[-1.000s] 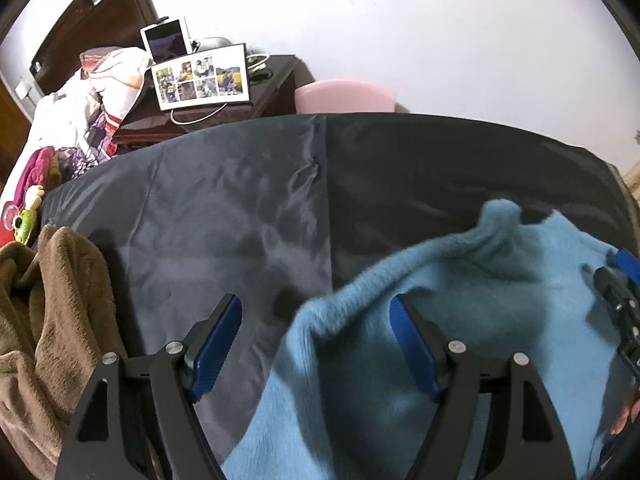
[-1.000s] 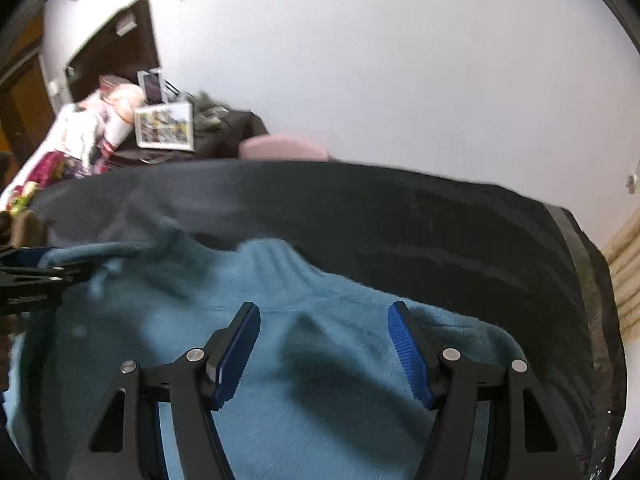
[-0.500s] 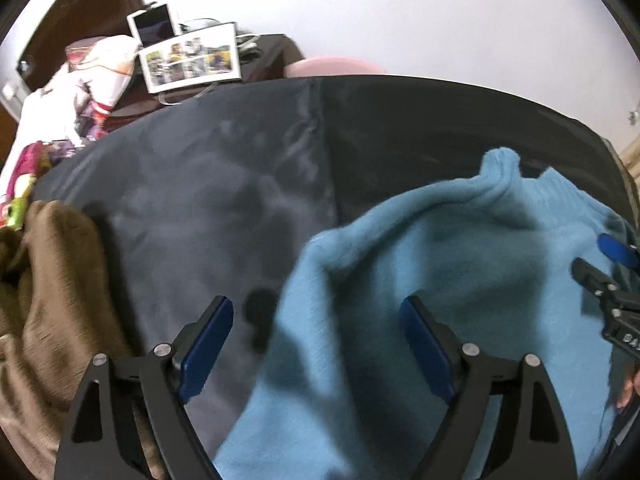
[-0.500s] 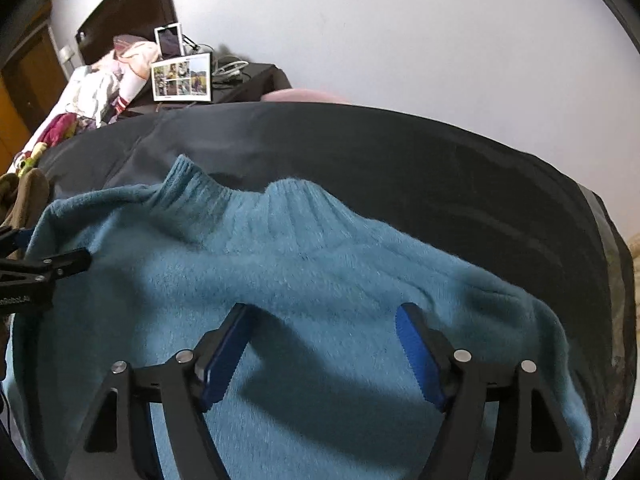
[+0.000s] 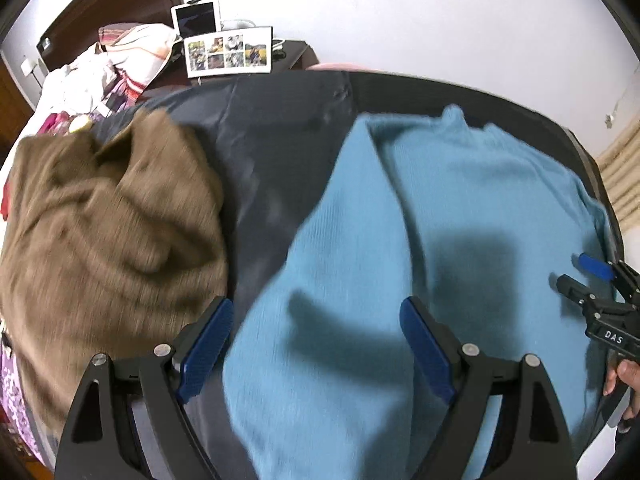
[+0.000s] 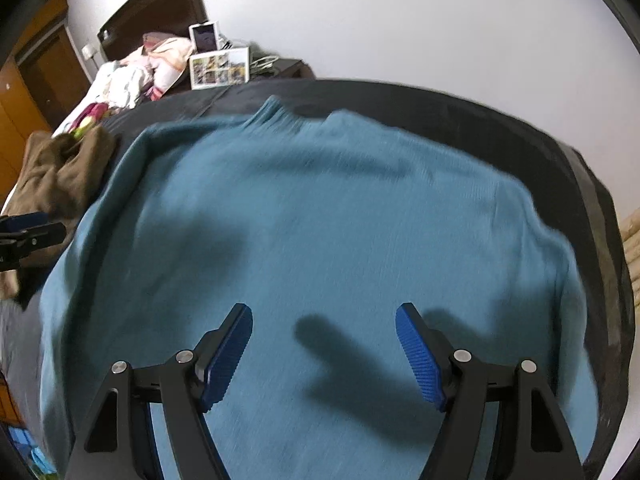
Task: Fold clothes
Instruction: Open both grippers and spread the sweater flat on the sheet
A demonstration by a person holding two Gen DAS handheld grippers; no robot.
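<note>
A light blue knit sweater (image 5: 460,216) lies spread flat on the dark cloth-covered surface (image 5: 276,152), collar toward the far wall; it fills the right wrist view (image 6: 320,220). My left gripper (image 5: 316,344) is open and empty, above the sweater's left side. My right gripper (image 6: 324,352) is open and empty, above the sweater's lower middle. The right gripper also shows at the right edge of the left wrist view (image 5: 592,280). The left gripper shows at the left edge of the right wrist view (image 6: 28,236).
A crumpled brown garment (image 5: 104,232) lies left of the sweater, also in the right wrist view (image 6: 60,172). Behind are a photo collage (image 5: 228,56), a tablet (image 5: 198,20), a heap of bedding (image 5: 120,56) and a white wall. The surface's right edge (image 6: 600,208) drops off.
Both grippers have lifted and drawn back from the sweater, so more of it shows. The sweater now lies flatter. The brown garment has come further into the left wrist view.
</note>
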